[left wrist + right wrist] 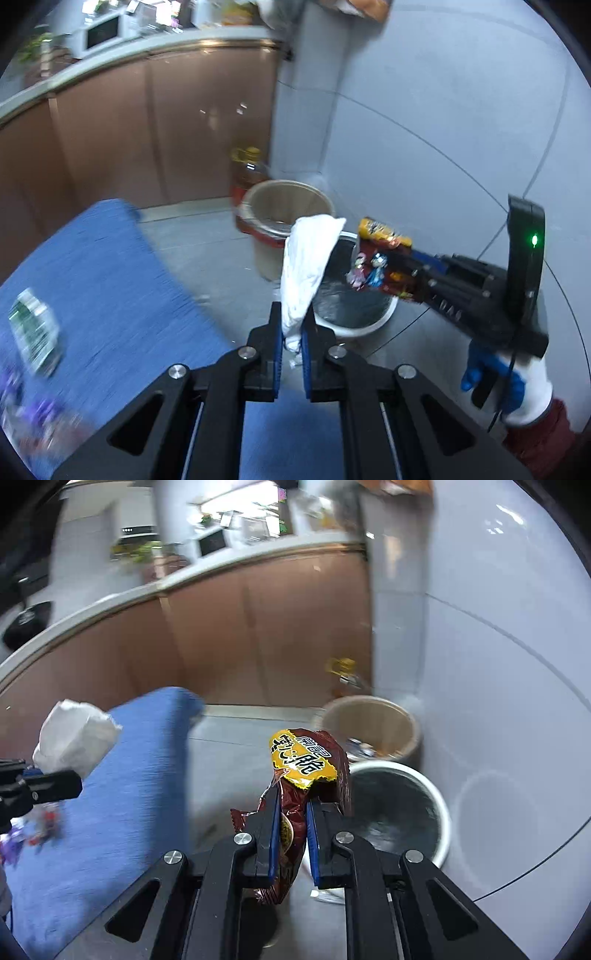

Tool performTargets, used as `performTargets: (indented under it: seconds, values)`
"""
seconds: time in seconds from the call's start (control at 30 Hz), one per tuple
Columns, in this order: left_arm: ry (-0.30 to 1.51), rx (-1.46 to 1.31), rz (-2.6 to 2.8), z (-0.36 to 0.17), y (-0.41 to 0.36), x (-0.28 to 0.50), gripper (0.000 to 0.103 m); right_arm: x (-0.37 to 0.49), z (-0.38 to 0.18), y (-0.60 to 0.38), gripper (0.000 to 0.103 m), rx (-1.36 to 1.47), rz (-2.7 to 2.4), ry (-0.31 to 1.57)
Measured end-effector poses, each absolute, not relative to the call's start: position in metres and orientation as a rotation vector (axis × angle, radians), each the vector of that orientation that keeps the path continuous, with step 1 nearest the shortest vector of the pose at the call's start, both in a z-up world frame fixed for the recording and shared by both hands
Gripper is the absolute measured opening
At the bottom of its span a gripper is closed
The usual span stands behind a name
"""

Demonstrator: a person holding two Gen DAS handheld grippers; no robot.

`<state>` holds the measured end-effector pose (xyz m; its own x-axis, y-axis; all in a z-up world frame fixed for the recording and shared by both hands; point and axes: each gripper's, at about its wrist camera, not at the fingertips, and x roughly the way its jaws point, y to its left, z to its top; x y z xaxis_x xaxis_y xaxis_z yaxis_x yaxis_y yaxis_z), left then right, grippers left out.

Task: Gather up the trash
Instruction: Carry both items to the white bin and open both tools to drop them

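Grey floor tiles lie under both grippers. Left gripper point(292, 332) pinches a white tissue point(306, 266); right gripper point(291, 825) pinches a brown snack wrapper point(306, 771). At one o'clock stand a white bin point(439, 812) and a beige bin point(369, 720). Blue worktop point(92, 266) at nine o'clock.

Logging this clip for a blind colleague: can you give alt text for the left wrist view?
The left gripper pinches a crumpled white tissue, and the right gripper holds a dark red snack wrapper, both above a white bin with a black liner. A beige bin stands behind it; a blue tablecloth lies left.
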<state>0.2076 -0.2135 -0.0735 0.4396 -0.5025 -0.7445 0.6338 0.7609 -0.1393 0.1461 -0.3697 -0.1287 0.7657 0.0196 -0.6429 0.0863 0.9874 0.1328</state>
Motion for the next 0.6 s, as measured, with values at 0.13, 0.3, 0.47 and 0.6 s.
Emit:
performTargets:
  seconds: [0.13,0.3,0.47,0.6]
  values:
    - [0.934,0.175,-0.770,-0.099,-0.275,0.245,0.008,0.170,-0.161,-0.411,0.012,0.215,-0.108,0.746]
    - [1.044,0.193,-0.801,-0.142,-0.345,0.292,0.010,0.198,-0.205,-0.444,0.013,0.250,-0.168,0.828]
    - [1.169,0.160,-0.827,-0.189,-0.384,0.322,0.011,0.211,-0.239,-0.464,0.015,0.264,-0.225,0.888]
    - [1.247,0.123,-0.855,-0.214,-0.399,0.334,0.020,0.212,-0.257,-0.475,0.026,0.271,-0.268,0.920]
